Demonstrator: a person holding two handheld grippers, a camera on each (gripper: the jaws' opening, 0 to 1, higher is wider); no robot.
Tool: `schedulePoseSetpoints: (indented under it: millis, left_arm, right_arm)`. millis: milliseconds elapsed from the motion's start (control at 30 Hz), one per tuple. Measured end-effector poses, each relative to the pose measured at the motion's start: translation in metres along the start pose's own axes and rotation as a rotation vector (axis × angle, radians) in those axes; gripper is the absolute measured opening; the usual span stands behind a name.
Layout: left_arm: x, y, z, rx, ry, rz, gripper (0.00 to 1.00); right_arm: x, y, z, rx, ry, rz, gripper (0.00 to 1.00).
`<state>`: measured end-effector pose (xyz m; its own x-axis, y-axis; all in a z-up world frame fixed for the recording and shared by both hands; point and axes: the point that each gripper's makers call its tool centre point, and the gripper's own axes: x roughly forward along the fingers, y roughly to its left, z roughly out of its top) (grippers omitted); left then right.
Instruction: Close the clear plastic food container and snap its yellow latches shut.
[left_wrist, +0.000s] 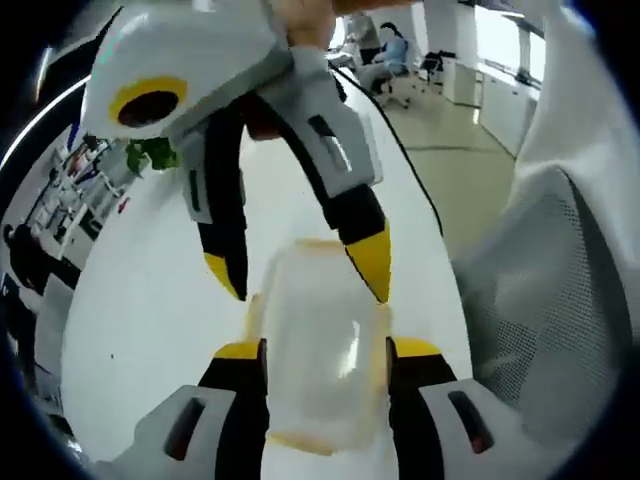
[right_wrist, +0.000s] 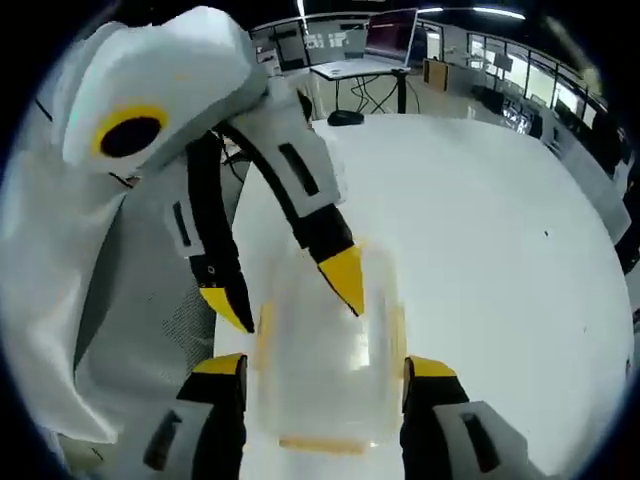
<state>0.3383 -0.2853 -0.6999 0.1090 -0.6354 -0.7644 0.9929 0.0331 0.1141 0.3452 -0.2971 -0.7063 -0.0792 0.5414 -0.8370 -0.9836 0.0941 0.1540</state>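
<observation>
Both tools (left_wrist: 326, 349) (right_wrist: 325, 367) (jaws spread) astride container (left_wrist: 318, 350).

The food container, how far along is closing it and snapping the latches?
Done, it seems: the lid sits on the clear food container on the white table. In hand: the left tongs and right tongs both straddle it, open, from opposite ends. Left: the yellow latches are too blurred to tell whether any has snapped, so count them as still to do.
</observation>
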Motion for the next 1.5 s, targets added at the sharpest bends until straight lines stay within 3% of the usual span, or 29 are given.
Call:
schedulePoseSetpoints:
  millis: [67, 133, 233, 367, 567, 667, 733, 833, 933, 1233, 1333, 1367, 1400, 1500]
  left_arm:
    - [-0.004, -0.003, 0.004, -0.009, -0.028, -0.027, 0.46]
    - [-0.007, -0.002, 0.004, -0.03, -0.043, -0.033, 0.52]
    - [-0.011, 0.0, 0.005, -0.051, -0.072, -0.046, 0.58]
    - [-0.014, 0.008, -0.003, -0.081, -0.083, -0.048, 0.59]
    - [-0.017, 0.019, -0.016, -0.135, -0.1, -0.041, 0.75]
    - [-0.015, 0.016, -0.032, -0.118, -0.062, -0.065, 0.83]
    - [-0.015, 0.015, -0.04, -0.153, -0.057, -0.076, 0.85]
    - [-0.013, 0.017, -0.047, -0.136, -0.049, -0.062, 0.93]
    - [-0.009, 0.021, -0.059, -0.075, 0.018, -0.051, 0.93]
    - [0.012, 0.019, -0.061, 0.001, 0.041, -0.09, 0.86]
    - [0.016, 0.02, -0.063, 0.034, 0.051, -0.088, 0.76]
    - [0.017, 0.019, -0.063, 0.041, 0.05, -0.094, 0.76]
    - [0.018, 0.019, -0.062, 0.029, 0.046, -0.09, 0.77]
    - [0.017, 0.021, -0.063, 0.028, 0.042, -0.081, 0.76]
  right_arm:
    - [-0.003, -0.001, 0.004, -0.005, -0.046, -0.02, 0.61]
    - [-0.006, 0.0, 0.007, 0.043, -0.094, -0.026, 0.65]
    - [-0.008, 0.001, 0.006, 0.051, -0.124, -0.045, 0.81]
    - [-0.009, 0.004, 0.004, 0.039, -0.189, -0.095, 0.99]
    - [-0.002, 0.005, -0.022, 0.022, -0.169, -0.124, 0.97]
    - [0.002, 0.006, -0.033, 0.046, -0.165, -0.127, 0.97]
    - [0.004, 0.004, -0.037, 0.043, -0.166, -0.146, 0.98]
    - [0.006, 0.001, -0.042, 0.046, -0.165, -0.154, 0.94]
    - [0.009, -0.001, -0.044, 0.054, -0.164, -0.158, 0.94]
    - [0.025, -0.001, -0.047, 0.041, -0.129, -0.164, 0.95]
    - [0.027, -0.005, -0.045, 0.018, -0.121, -0.181, 0.88]
    - [0.028, -0.004, -0.047, 0.008, -0.108, -0.178, 0.79]
    - [0.028, -0.009, -0.049, -0.019, -0.087, -0.206, 0.8]
    - [0.027, -0.009, -0.05, -0.014, -0.087, -0.19, 0.79]
